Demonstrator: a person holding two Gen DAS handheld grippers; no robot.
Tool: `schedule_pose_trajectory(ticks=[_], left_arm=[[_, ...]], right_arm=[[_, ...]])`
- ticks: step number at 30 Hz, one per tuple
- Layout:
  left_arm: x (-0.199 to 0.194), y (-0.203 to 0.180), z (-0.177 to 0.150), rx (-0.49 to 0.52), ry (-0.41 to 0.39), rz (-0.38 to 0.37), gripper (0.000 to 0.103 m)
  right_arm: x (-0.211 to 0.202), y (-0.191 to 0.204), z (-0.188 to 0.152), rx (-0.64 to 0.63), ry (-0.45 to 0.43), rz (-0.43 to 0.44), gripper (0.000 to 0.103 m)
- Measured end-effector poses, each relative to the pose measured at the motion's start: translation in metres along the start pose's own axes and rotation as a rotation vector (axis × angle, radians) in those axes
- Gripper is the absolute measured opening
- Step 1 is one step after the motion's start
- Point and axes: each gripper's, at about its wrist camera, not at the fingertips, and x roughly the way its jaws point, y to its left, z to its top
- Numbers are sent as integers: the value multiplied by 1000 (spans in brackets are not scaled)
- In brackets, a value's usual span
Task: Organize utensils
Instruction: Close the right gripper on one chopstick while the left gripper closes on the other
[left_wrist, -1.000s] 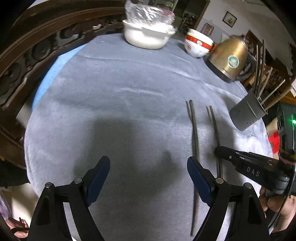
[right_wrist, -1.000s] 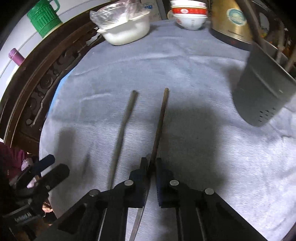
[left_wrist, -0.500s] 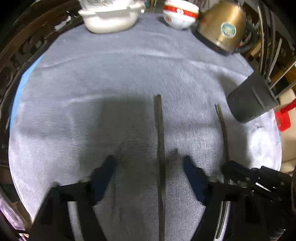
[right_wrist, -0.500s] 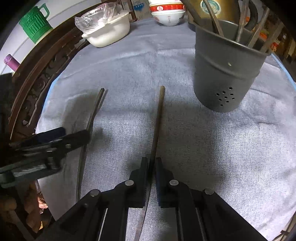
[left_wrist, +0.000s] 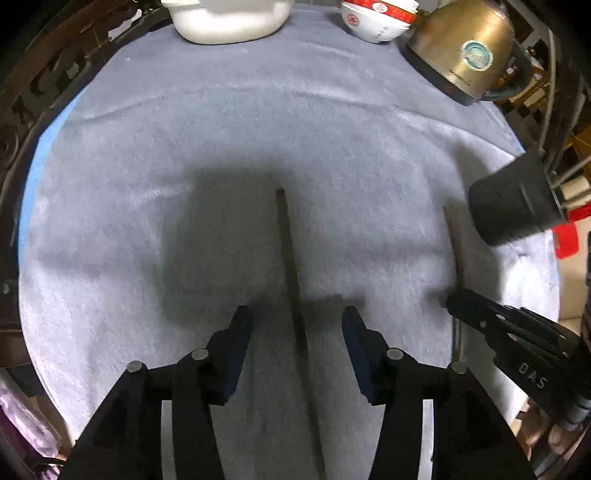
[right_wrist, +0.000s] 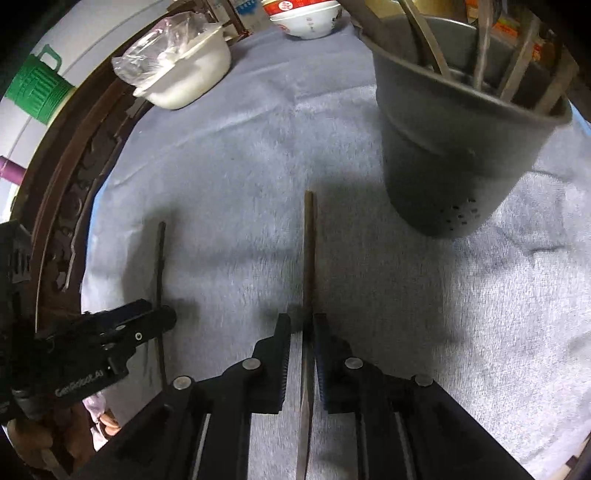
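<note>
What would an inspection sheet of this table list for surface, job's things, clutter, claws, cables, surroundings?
Surface: grey cloth, wrinkled.
Job's things: first chopstick in right claw; second chopstick flat on cloth; grey holder holding utensils.
Clutter: white pot, stacked bowls, gold kettle.
Claws: left claw open, straddling second chopstick; right claw shut on first chopstick.
Cables: nothing seen.
Surroundings: carved wooden frame, green mug.
</note>
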Motion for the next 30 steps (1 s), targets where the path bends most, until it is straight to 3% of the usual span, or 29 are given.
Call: schedule_pose_trajectory(ticks=[3,5,6,8,15,19,21,22,23,27,30], left_arm=[[3,-4,5,11,-7,20,43],[4,-3,8,24,5,12,7],[4,0,9,17,21,-22,6],[4,3,9,32,41,-37,5],[7,-9,7,160,124,22,6],[10,-23,15,206,153,24,17],[10,-26,14,216,152,31,17],[10,-28,14,235,148,44,16],[10,-29,13,248,139,67,7],[6,-21,3,186,124,-1,5],[-7,-7,-7,149,70,-59,5]], right_arm=[[4,7,8,-18,20,-15,16],[7,10,11,-39,25,-27,14],[6,11,10,-55,26,-42,8],[3,9,4,-69,33,-44,7],[1,4,-4,-74,115,-49,8],[7,8,7,-73,148,-63,9],[9,13,11,-94,155,-78,9],[10,17,11,-116,158,-91,8],[11,20,12,-123,159,-97,8],[9,25,6,-127,114,-93,6],[-10,17,-20,-111,28,-39,6]])
